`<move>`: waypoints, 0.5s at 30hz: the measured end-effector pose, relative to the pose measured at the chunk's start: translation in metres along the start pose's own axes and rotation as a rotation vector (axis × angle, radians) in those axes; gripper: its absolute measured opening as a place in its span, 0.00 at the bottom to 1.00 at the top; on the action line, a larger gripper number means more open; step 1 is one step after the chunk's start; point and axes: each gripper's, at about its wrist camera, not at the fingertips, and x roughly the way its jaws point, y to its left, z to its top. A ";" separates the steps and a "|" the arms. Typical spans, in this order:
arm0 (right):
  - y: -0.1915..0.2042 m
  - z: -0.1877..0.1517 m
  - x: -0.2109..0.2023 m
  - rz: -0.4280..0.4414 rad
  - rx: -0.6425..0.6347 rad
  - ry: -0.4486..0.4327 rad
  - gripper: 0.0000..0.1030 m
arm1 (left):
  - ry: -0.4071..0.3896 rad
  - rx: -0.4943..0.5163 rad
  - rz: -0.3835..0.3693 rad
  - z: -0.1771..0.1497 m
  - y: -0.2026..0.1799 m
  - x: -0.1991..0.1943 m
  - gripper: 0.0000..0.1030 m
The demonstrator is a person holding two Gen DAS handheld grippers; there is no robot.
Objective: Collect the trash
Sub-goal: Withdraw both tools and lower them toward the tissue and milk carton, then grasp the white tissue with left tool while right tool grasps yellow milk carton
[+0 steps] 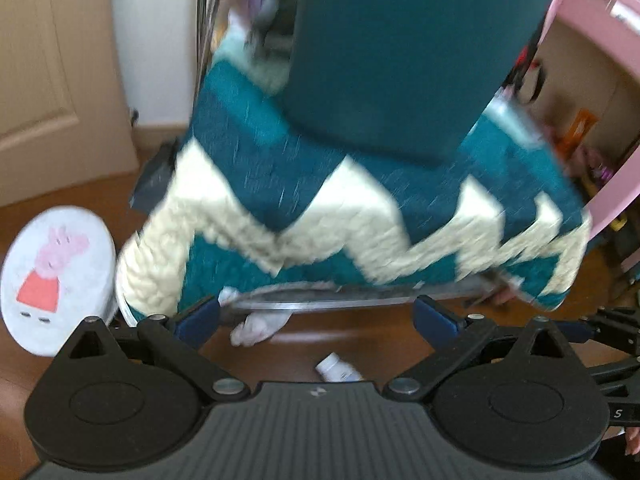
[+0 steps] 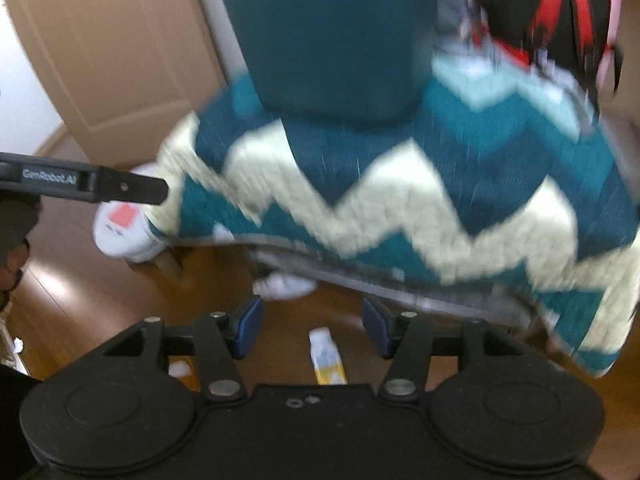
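Floorboards (image 2: 100,300) lie bare under the blanket's (image 2: 400,208) hem, beneath both empty, open claws, left (image 1: 318,320) and right (image 2: 312,326).

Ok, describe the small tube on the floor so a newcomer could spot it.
Start at the chair draped in the teal-and-cream zigzag blanket. On the brown wood floor before it lies a small tube. Unlike the crumpled white tissue beside it, it is smooth, white with a yellow end.

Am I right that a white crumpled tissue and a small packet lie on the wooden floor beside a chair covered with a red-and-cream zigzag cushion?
Not quite: the cushion is teal and cream, as the left wrist view shows. The tissue and packet do lie on the wooden floor.
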 end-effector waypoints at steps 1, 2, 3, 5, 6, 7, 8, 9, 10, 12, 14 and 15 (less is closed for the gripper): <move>-0.002 -0.004 0.017 0.000 0.005 0.032 0.53 | 0.024 0.012 0.009 -0.005 0.004 0.016 1.00; -0.003 -0.008 0.029 0.003 0.006 0.056 0.53 | 0.042 0.026 0.019 -0.009 0.007 0.030 1.00; -0.004 -0.012 0.045 0.007 0.008 0.084 0.53 | 0.063 0.043 0.029 -0.014 0.010 0.046 1.00; -0.007 -0.018 0.069 0.016 0.009 0.117 0.53 | 0.107 0.057 0.044 -0.023 0.017 0.077 1.00; -0.008 -0.021 0.082 0.024 0.008 0.133 0.53 | 0.124 0.067 0.050 -0.027 0.020 0.093 1.00; -0.009 -0.025 0.094 0.028 0.004 0.147 0.53 | 0.137 0.080 0.053 -0.031 0.022 0.107 1.00; -0.010 -0.028 0.106 0.030 -0.001 0.159 0.53 | 0.148 0.100 0.054 -0.034 0.023 0.122 1.00; -0.012 -0.032 0.120 0.035 -0.003 0.176 0.53 | 0.155 0.125 0.061 -0.038 0.025 0.138 1.00; -0.014 -0.037 0.135 0.034 -0.005 0.195 0.53 | 0.164 0.147 0.071 -0.043 0.027 0.153 1.00; -0.017 -0.045 0.160 0.025 -0.018 0.234 0.53 | 0.189 0.167 0.080 -0.050 0.031 0.182 1.00; -0.021 -0.053 0.185 0.025 -0.025 0.269 0.53 | 0.216 0.172 0.087 -0.057 0.036 0.210 1.00; -0.022 -0.057 0.197 0.024 -0.032 0.285 0.53 | 0.226 0.179 0.091 -0.060 0.038 0.224 1.00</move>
